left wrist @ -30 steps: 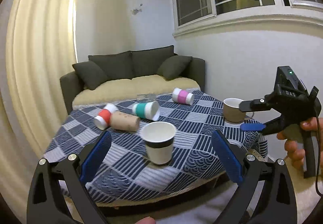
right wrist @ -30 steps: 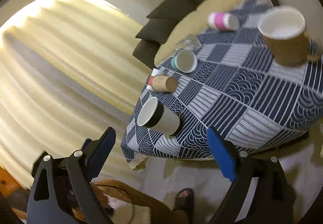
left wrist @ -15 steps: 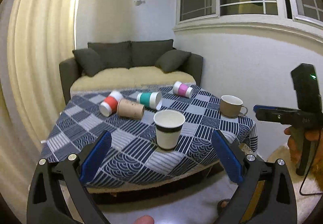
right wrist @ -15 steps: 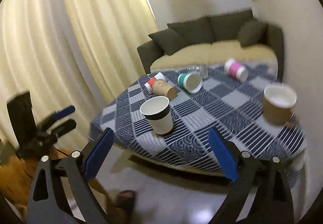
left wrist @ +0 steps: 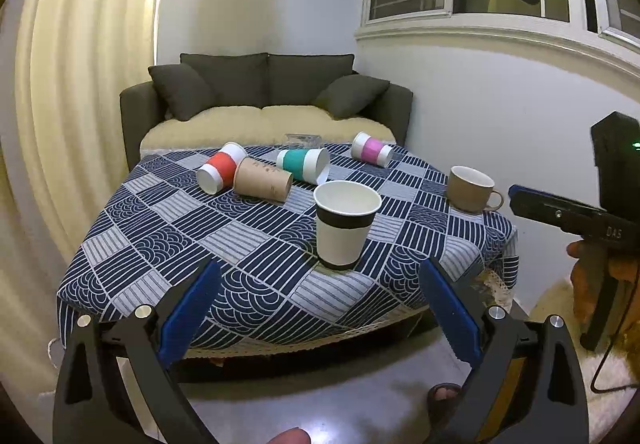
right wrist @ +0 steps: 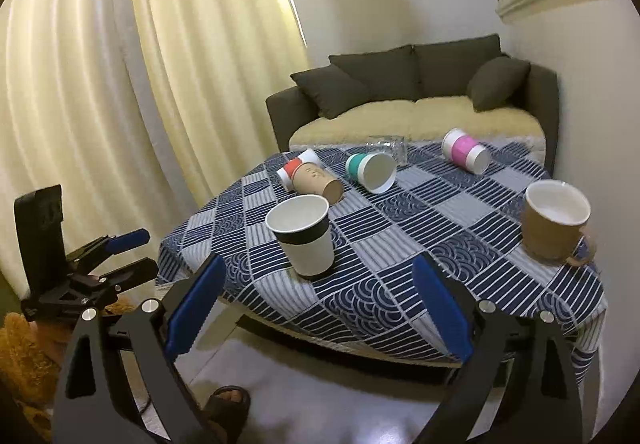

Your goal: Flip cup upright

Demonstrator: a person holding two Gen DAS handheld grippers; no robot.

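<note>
While both grippers hang short of the table, we find the white paper cup with a black band upright near the front edge of the blue-and-white patterned tablecloth. We note the left gripper and right gripper spread wide, holding nothing. Behind lie a red-banded cup, brown paper cup, teal-banded cup and pink-banded cup; a brown mug stands right. A clear glass, possibly overturned, sits before the dark grey sofa. Cream curtains hang left.
</note>
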